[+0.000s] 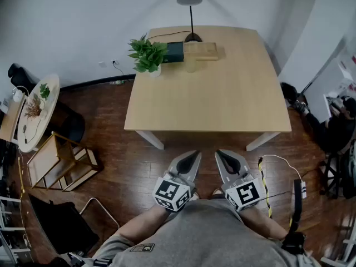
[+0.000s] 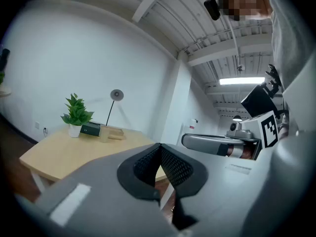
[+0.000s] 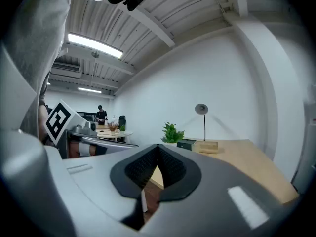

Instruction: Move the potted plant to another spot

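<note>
A small green potted plant in a white pot stands at the far left of the wooden table; it also shows as the plant and the plant. Both grippers are held close to the person's body, short of the table's near edge. My left gripper is shut with nothing between its jaws, and its tip points toward the table. My right gripper is shut and empty too, its tip level with the tabletop.
Beside the plant lie a dark box, a wooden block and a black desk lamp. A round side table and wooden frame stand left. A cable crosses the floor right.
</note>
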{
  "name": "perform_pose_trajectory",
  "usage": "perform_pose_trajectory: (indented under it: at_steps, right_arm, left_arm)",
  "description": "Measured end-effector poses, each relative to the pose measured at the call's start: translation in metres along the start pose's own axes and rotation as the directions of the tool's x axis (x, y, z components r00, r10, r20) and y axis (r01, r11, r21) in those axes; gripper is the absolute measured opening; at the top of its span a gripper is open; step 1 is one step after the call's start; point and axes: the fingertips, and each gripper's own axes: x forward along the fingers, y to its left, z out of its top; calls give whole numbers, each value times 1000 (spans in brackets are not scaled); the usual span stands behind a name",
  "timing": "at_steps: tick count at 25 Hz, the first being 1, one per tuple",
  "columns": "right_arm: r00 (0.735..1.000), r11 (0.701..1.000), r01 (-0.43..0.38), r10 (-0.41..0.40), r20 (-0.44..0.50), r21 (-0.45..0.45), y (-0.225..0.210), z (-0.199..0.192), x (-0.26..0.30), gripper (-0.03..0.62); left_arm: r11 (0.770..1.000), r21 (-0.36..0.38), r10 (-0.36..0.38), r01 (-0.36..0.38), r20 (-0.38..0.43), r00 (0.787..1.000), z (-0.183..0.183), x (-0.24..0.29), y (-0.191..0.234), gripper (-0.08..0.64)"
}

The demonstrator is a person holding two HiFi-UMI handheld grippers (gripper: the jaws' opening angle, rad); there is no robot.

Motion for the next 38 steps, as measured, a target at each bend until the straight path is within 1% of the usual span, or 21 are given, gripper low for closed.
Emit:
perform_pose_trajectory:
  at_steps: [5, 10, 16, 21, 27, 34, 38]
  right_arm:
    - [1000, 1000, -3, 4, 24, -18, 4, 11, 38, 5]
    - [999, 999, -32, 32, 19, -23, 0, 10, 71, 5]
    - [997, 998, -66, 66, 26, -15, -42, 11, 128, 5]
    - [993, 993, -121, 121, 17, 1, -85, 19, 176, 5]
    - [985, 985, -175, 174, -8, -11, -134, 10, 228, 5]
    - [976, 976, -215, 216, -40, 19, -152, 5, 277, 5]
    - [974, 976, -215, 216, -60, 26, -157, -2, 310, 5]
  left_arm:
    - [1000, 14, 14, -15, 32, 999, 15, 3, 32, 3]
    - [999, 6, 47, -47, 44, 998, 22, 12, 59, 3]
    - [995, 18, 97, -98, 40, 994, 33, 57, 107, 3]
    - [988, 16, 152, -152, 29, 988, 54, 108, 147, 3]
    - [976, 12, 217, -217, 22, 976, 66, 161, 188, 3]
    - [963, 1, 268, -268, 7, 963, 74, 184, 229, 3]
    - [960, -12, 280, -280, -2, 960, 74, 193, 261, 3]
